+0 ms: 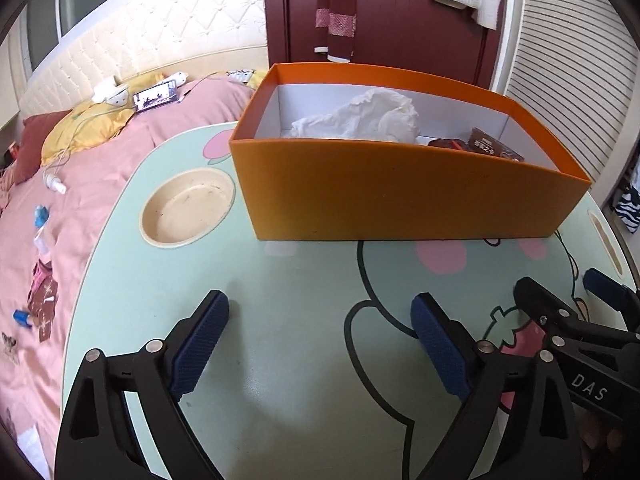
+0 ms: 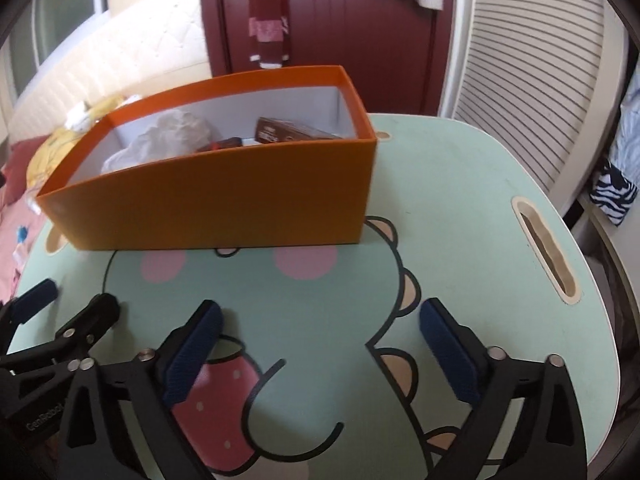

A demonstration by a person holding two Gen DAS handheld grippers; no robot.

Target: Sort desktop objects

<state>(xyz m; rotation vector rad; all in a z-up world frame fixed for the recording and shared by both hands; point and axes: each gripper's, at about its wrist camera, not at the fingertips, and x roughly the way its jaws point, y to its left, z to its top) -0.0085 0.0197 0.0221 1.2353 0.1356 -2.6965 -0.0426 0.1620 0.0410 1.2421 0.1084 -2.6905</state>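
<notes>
Since nothing loose shows on the green cartoon-printed table in front of either tool, the sorting looks, as far as these views allow, close to finished; both tools hover low over bare tabletop with nothing between their pads. On the left gripper the blue-padded fingers are spread wide and empty; the right gripper stands spread just as wide, also empty, and the two sit side by side, each showing at the edge of the other's view. Beyond them, towards the far edge of the table, stands the orange box, open-topped, which seems to serve as the collecting bin; that would explain why it sits within easy reach of both hands. Inside it lie a crumpled white tissue, a small brown packet and a reddish-brown item beside the packet, too hidden by the wall to name. Left of the box a round recessed cup holder in the tabletop holds nothing; a slot handle is cut near the right edge. Off the table, small odds and ends lie on the pink bedding, well apart from both tools; whether they belong to the task I cannot tell.
</notes>
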